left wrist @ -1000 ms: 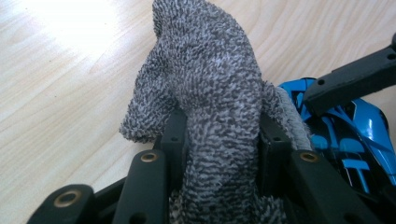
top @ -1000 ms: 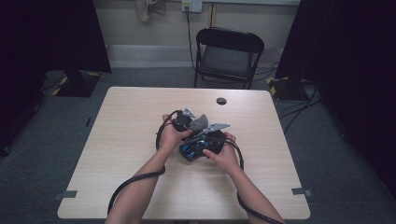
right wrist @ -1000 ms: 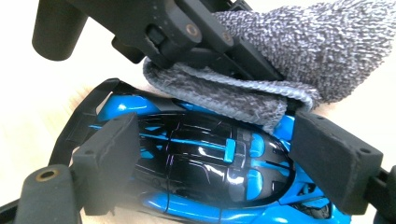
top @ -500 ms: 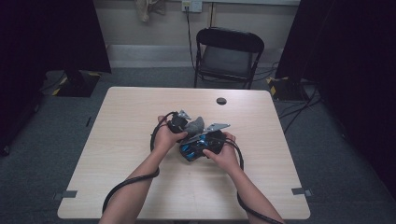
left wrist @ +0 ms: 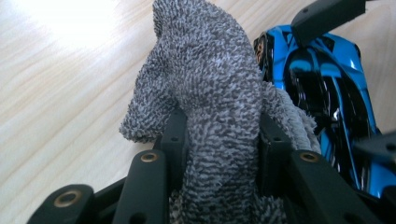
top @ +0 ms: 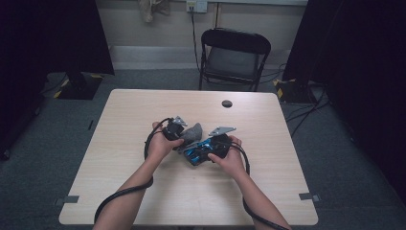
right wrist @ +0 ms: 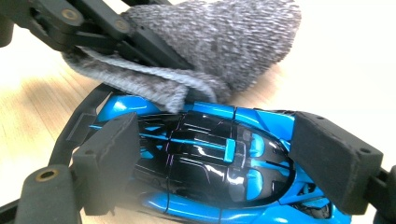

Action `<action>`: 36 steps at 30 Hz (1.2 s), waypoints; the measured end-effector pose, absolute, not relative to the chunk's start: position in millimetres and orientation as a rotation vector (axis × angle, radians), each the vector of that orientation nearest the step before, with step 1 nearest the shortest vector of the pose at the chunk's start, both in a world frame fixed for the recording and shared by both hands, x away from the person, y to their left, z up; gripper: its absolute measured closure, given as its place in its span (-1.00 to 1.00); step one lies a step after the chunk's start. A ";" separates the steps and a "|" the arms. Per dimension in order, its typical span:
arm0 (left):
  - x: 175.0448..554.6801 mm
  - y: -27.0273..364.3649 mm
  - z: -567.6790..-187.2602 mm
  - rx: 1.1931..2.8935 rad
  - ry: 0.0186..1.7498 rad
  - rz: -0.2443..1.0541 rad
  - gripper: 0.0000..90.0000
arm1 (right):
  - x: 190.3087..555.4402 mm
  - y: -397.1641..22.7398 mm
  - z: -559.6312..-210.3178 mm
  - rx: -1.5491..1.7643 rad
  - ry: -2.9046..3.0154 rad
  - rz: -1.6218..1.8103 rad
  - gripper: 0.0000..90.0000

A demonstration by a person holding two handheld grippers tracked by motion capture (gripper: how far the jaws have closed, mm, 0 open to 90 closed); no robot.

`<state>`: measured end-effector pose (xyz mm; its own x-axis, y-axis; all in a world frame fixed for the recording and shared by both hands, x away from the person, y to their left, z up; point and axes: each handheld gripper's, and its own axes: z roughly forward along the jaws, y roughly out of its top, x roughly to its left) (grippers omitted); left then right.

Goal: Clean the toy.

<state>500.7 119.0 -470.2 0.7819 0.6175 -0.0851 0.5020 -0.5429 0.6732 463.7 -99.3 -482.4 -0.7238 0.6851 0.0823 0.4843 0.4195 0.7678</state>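
Leftward across the worktop (top: pixel 143 191) the left gripper (left wrist: pixel 219 140) has slid, its jaws pinching a nubbly grey cloth (left wrist: pixel 210 84) draped against the glossy blue toy car (right wrist: pixel 210 158). Right gripper (right wrist: pixel 215 158) jaws clamp that car's front and rear ends, beside the cloth.

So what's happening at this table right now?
A person at a wooden table works with two hand-held grippers. The left gripper is shut on a grey terry cloth lying against a blue and black toy car. The right gripper straddles the car, apparently steadying it for wiping.
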 end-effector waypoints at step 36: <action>538.7 74.0 -457.1 2.171 0.848 0.345 0.36 | 457.2 -96.0 -476.8 1.028 2.451 1.118 -0.68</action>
